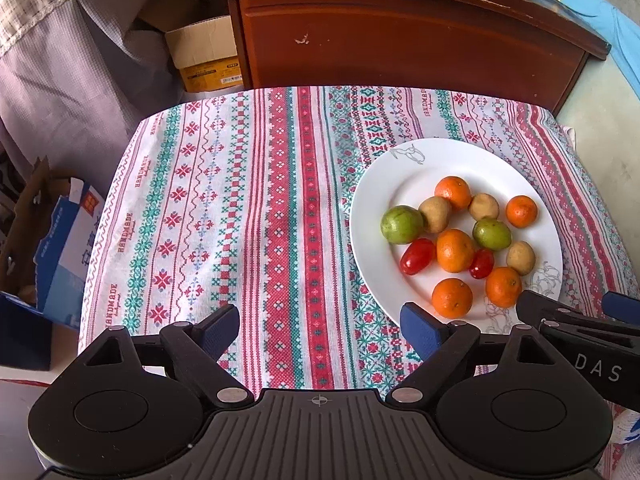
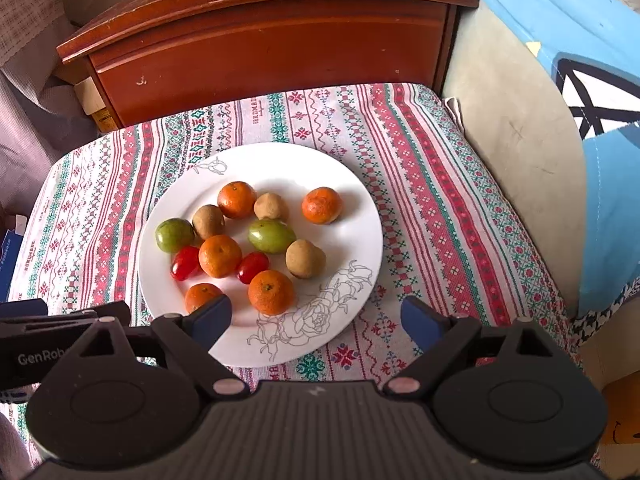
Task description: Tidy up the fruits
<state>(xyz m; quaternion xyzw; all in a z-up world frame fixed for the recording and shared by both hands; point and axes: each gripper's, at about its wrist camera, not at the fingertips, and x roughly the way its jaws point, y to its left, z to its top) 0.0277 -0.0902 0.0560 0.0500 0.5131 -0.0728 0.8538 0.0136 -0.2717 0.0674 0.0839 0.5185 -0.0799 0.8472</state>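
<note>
Striped tablecloth (image 2: 420, 184) w/ fruit plate (image 2: 352, 200); wood cabinet (image 2: 272, 52) behind.

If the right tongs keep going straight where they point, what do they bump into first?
Probably the white plate, near its front rim with the rose drawing. The open right tongs hover empty there; the nearest fruit beyond is a mandarin. Depth is hard to judge.

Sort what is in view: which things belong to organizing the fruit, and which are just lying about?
Job: white plate, oranges, green fruits, brown fruits, red tomatoes.
Lying about: wooden cabinet, cardboard box, blue carton.
</note>
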